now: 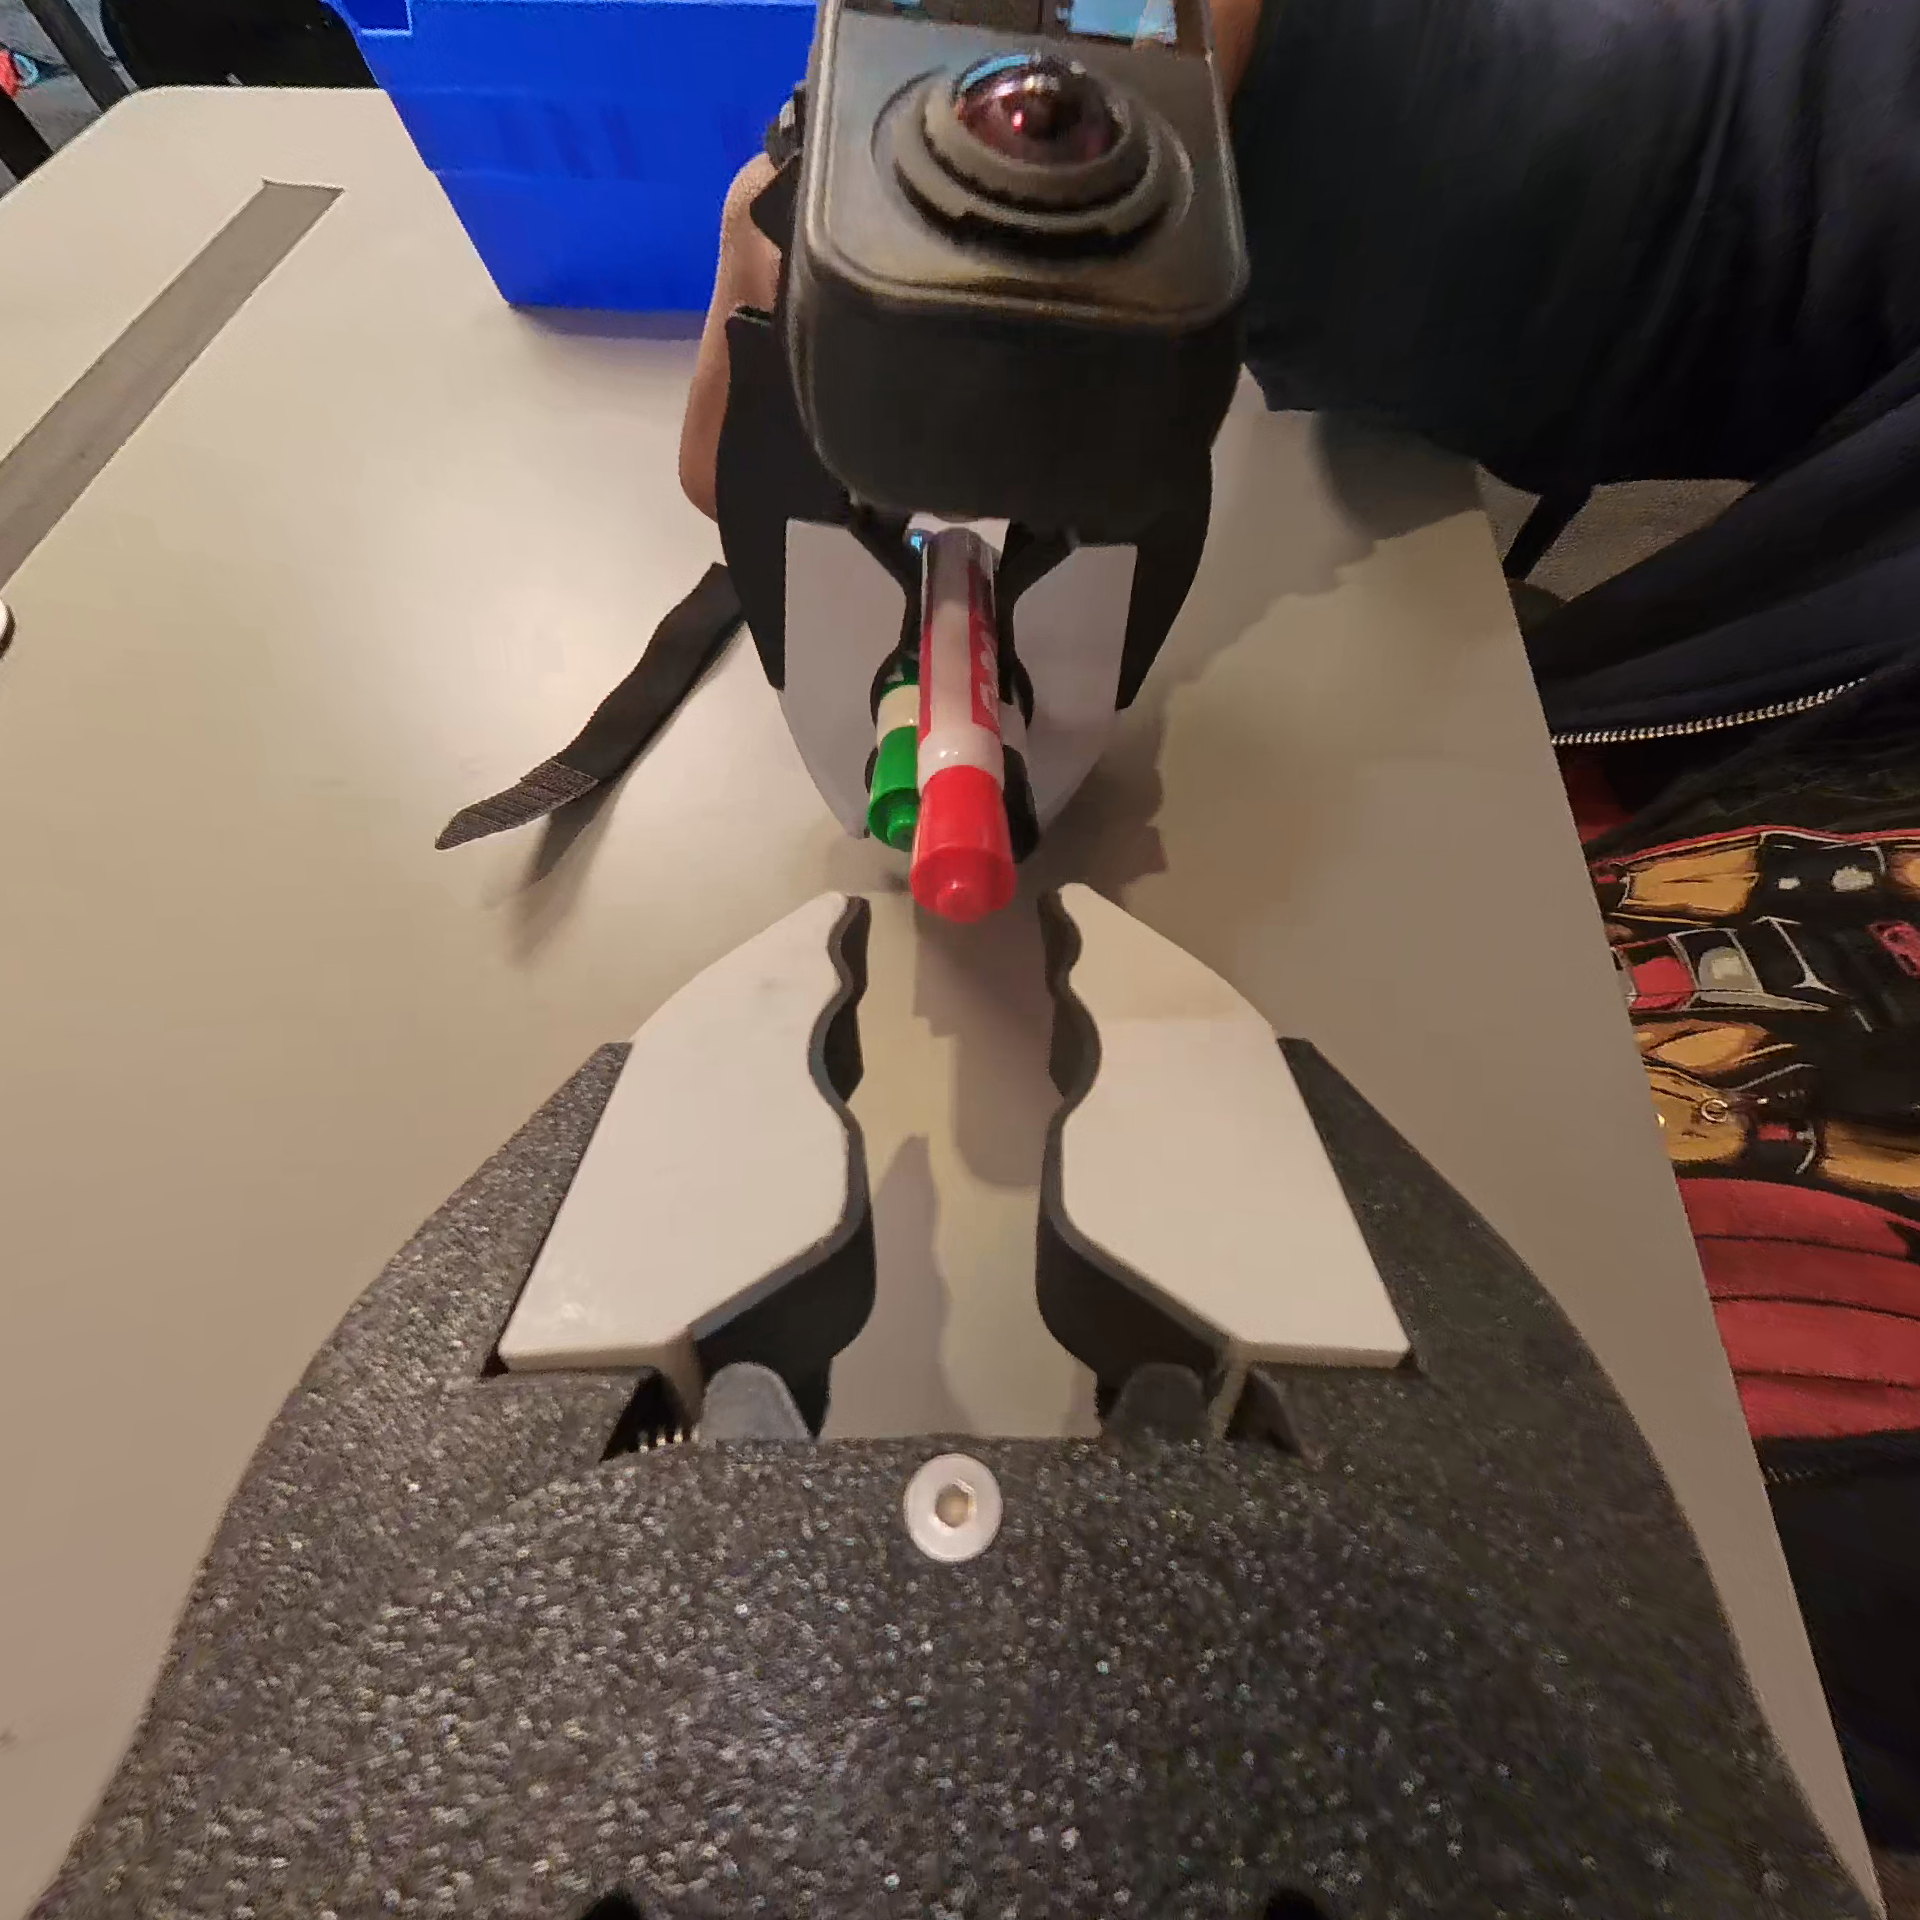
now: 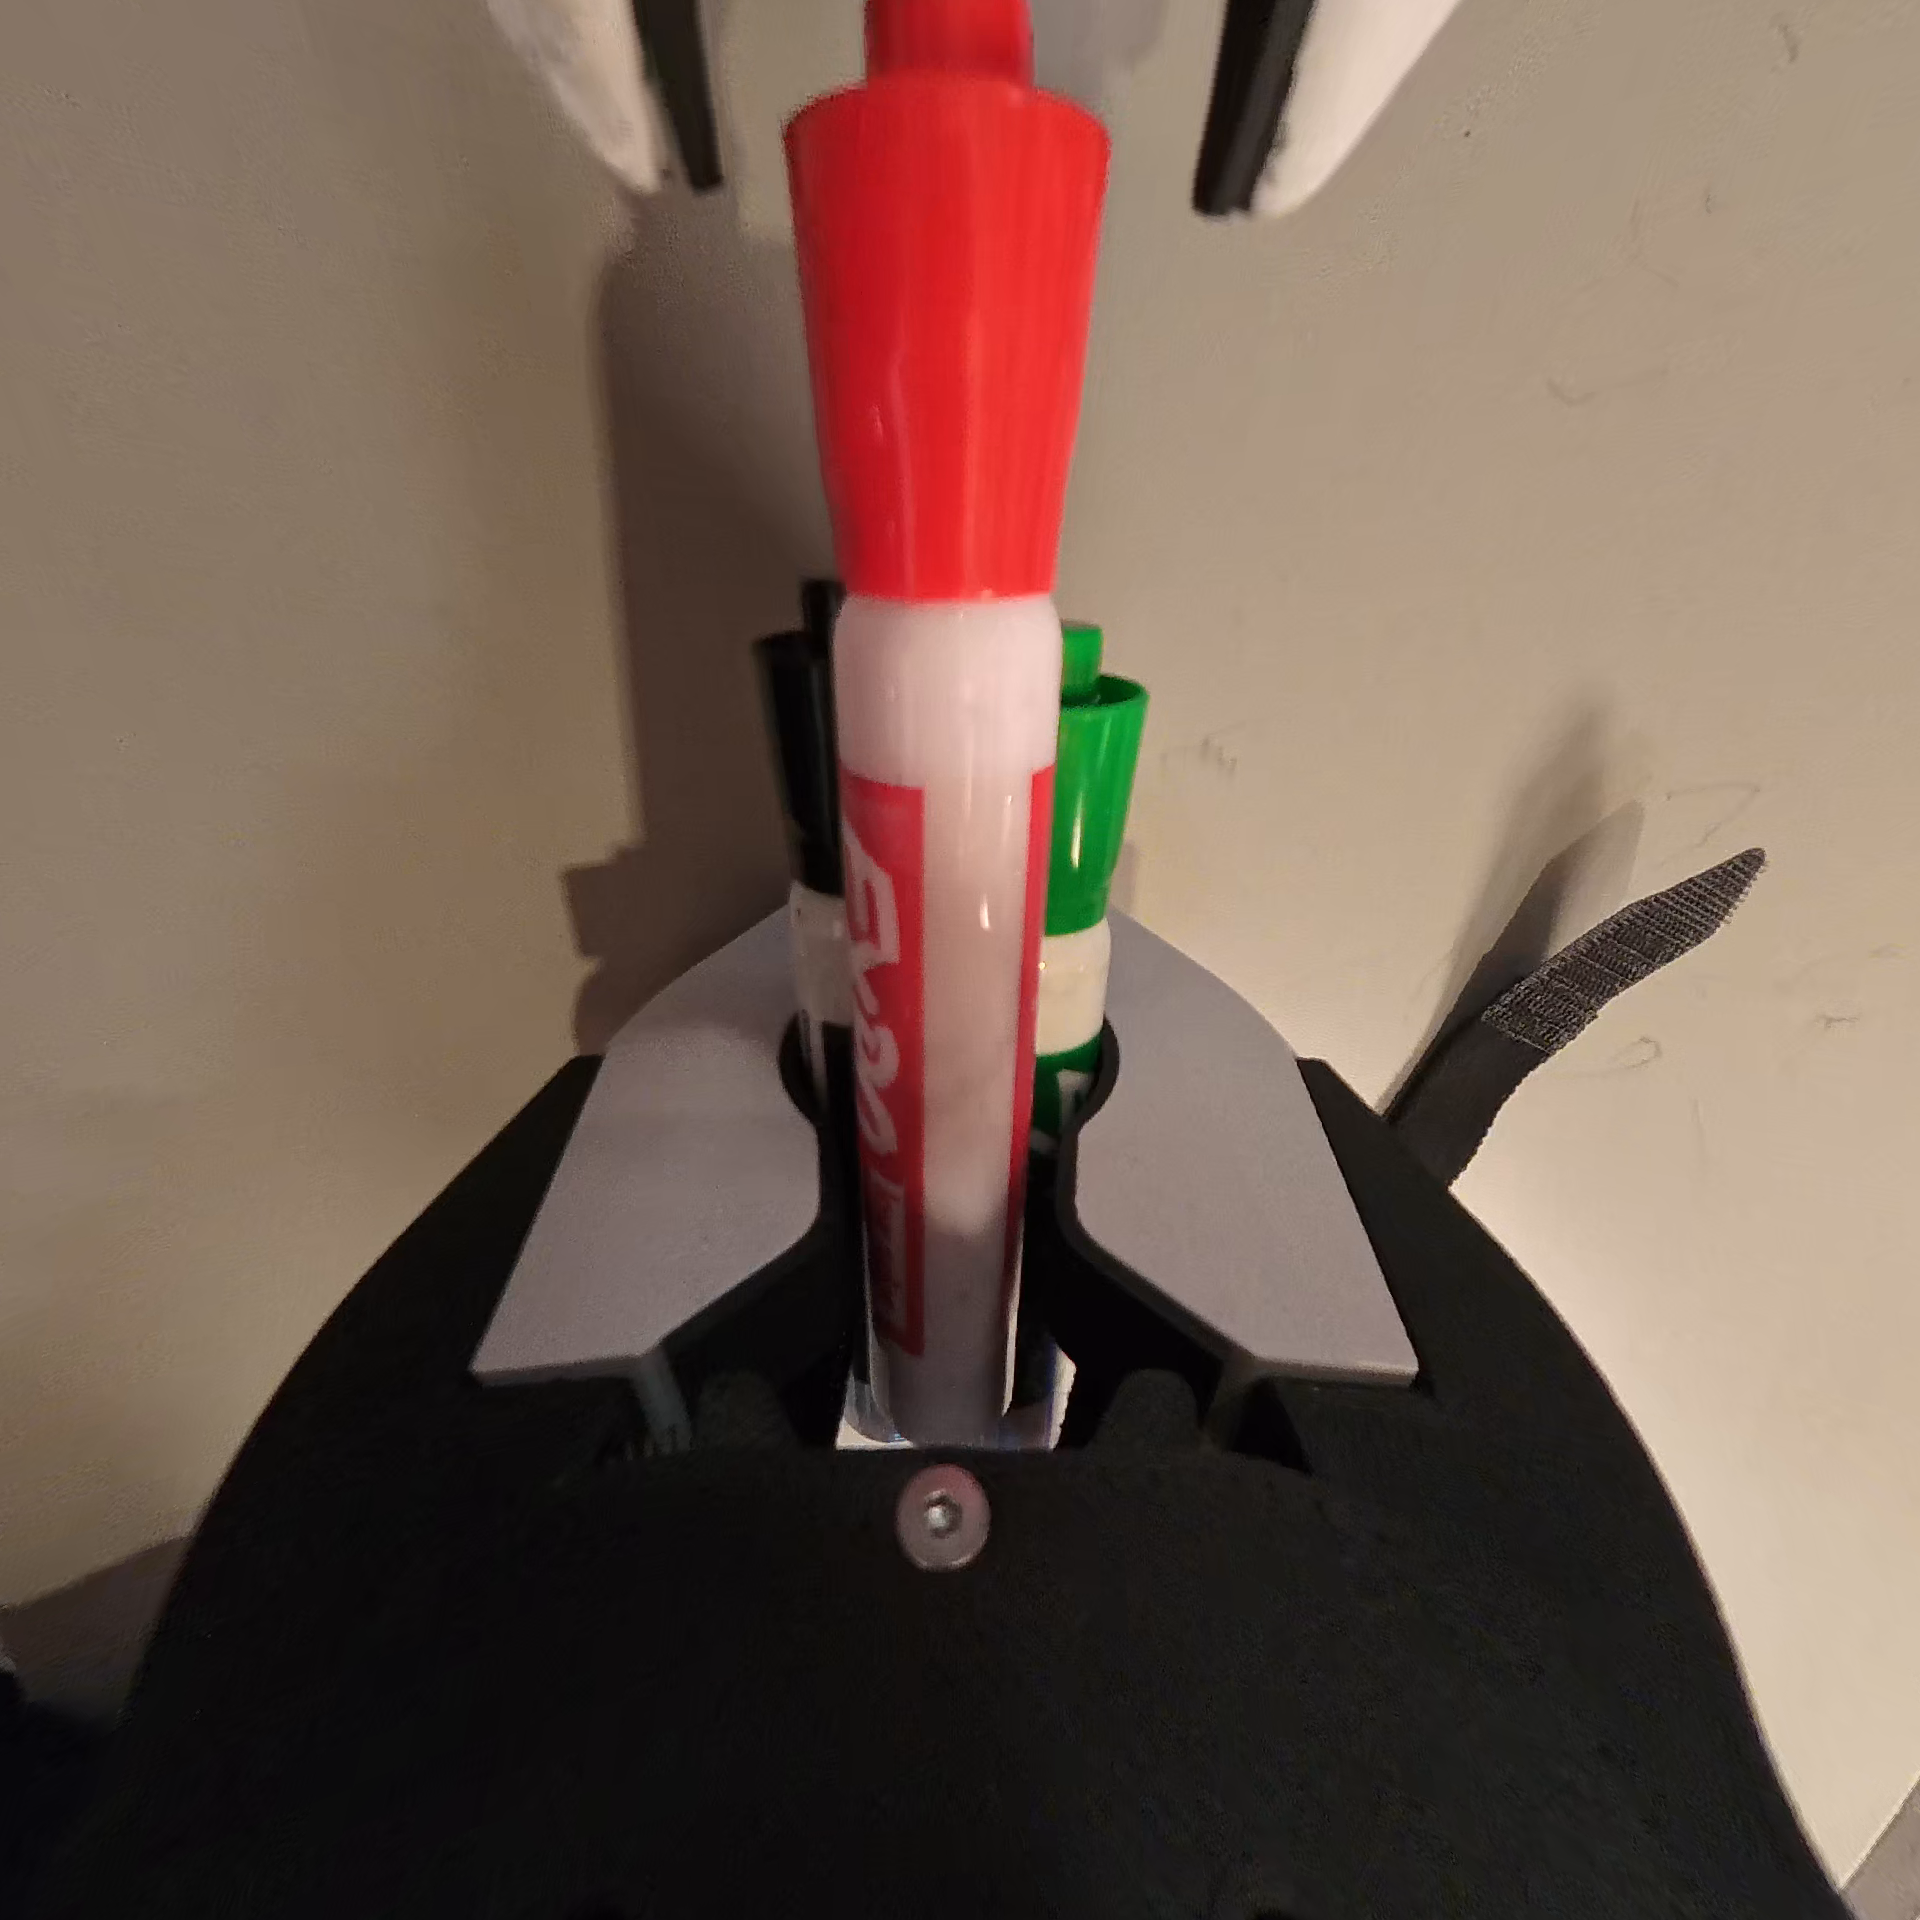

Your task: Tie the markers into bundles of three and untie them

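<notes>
Right gripper (image 2: 940, 997) clamps the red marker (image 2: 940, 416), green marker (image 2: 1091, 821) and black marker (image 2: 795, 769), caps toward twelve o'clock. Left gripper (image 1: 956, 914) stands open and bare, the red cap just beyond its tips.

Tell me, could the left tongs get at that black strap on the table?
Probably yes. The left tongs are open and hold nothing, and the strap lies loose on bare table off to their left; only its far end runs behind the right tongs, which grip the markers.
</notes>
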Tool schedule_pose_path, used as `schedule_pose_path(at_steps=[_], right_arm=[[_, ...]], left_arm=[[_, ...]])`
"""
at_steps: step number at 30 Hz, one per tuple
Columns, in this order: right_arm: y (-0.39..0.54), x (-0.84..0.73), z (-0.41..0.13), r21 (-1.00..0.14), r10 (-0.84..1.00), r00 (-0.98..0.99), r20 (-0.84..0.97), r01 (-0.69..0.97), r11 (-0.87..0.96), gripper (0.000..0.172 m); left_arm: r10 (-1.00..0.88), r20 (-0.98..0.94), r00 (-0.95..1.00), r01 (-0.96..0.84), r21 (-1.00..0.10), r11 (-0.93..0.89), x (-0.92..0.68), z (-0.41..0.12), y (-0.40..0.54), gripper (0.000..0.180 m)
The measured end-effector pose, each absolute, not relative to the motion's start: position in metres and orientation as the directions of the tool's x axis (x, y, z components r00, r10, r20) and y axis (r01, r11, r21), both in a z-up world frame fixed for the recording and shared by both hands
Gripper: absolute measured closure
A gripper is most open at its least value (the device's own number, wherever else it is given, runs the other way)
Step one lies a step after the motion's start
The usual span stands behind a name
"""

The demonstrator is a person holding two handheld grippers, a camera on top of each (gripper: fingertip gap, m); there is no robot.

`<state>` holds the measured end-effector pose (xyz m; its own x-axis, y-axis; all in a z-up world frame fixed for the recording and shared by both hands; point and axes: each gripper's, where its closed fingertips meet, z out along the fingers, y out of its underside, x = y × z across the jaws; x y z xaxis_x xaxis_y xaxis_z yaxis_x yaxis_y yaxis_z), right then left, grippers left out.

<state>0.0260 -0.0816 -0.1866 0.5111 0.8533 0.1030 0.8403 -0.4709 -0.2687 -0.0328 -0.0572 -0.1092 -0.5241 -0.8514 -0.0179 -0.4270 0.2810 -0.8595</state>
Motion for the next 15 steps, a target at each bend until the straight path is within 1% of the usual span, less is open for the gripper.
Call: schedule_pose_path(at_steps=[3,4,15], right_arm=[[-0.082,0.026,-0.187,-0.260,0.855,0.509,0.104,0.843,-0.470,0.129],[-0.082,0.026,-0.188,-0.257,0.855,0.507,0.107,0.845,-0.469,0.129],[-0.085,0.027,-0.191,-0.219,0.859,0.502,0.100,0.853,-0.473,0.129]], left_arm=[[-0.845,-0.010,-0.535,-0.425,-0.861,0.279,-0.030,-0.111,-0.061,0.160],[-0.843,-0.012,-0.538,-0.422,-0.862,0.282,-0.029,-0.111,-0.063,0.161],[-0.844,0.027,-0.536,-0.439,-0.863,0.252,-0.021,-0.120,-0.069,0.161]])
